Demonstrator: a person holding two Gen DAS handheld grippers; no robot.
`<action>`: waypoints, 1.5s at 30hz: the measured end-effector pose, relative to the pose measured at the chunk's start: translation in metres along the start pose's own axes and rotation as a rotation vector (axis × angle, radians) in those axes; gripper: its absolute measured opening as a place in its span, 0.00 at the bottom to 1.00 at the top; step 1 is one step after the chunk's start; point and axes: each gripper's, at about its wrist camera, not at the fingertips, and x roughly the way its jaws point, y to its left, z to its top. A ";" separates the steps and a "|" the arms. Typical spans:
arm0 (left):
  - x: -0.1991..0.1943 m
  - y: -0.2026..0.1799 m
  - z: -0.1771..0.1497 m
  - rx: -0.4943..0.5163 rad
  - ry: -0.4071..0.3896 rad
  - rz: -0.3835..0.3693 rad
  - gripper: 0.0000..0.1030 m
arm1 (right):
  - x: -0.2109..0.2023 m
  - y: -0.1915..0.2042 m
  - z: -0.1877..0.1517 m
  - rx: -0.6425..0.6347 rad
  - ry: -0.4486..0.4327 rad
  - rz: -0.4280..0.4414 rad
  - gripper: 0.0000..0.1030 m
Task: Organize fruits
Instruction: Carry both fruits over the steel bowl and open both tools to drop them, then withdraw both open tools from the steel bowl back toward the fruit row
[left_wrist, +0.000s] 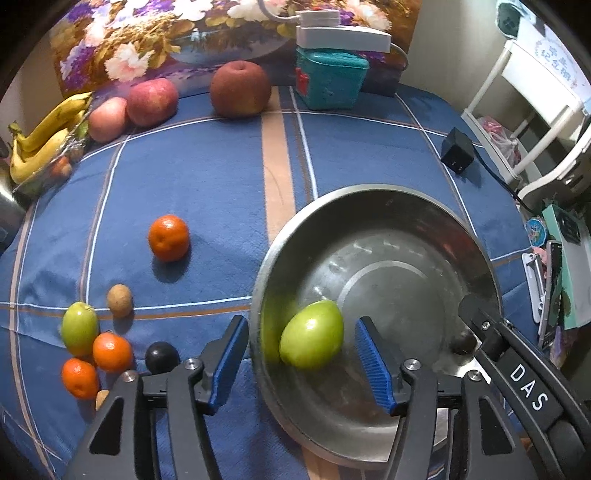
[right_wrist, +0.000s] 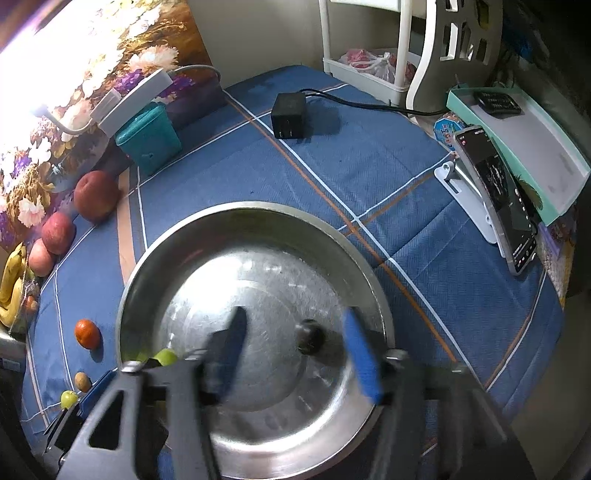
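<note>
While both claws hung over the steel bowl (left_wrist: 369, 199), loose fruit sat at the left on the blue-cloth counter (left_wrist: 207, 162): bananas (left_wrist: 40, 136), three apples along the back, a tangerine (left_wrist: 168, 237) alone, and near the front a cluster of a green fruit (left_wrist: 79, 326), a small brown one (left_wrist: 119, 300), two oranges and a dark plum (left_wrist: 161, 357).

Left claw (left_wrist: 301, 363) stood about half open with a green fruit (left_wrist: 311, 334) between its jaws in the bowl, pads clear of it, holding nothing. Right claw (right_wrist: 295, 354) was likewise half open and empty, a dark round fruit (right_wrist: 311, 335) lying in the bowl between its fingers.

Step in hand looked like the release into the bowl. To do it well, lift each claw straight up so no pad nudges the fruit, then go for the left cluster one piece at a time.

Right wrist view was blurred at the fingers, so contact was hard to judge. One pale fruit at the left claw's base was mostly cut off. Bananas were half hidden by a clear wrapper.
</note>
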 end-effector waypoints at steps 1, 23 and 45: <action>0.000 0.002 0.000 -0.004 0.001 0.002 0.66 | 0.000 0.000 0.000 -0.002 0.001 0.002 0.60; -0.001 0.094 -0.005 -0.261 0.013 0.129 0.93 | -0.003 0.018 -0.006 -0.048 0.019 0.043 0.73; -0.028 0.187 -0.006 -0.469 -0.051 0.218 1.00 | -0.022 0.083 -0.021 -0.222 0.010 0.122 0.73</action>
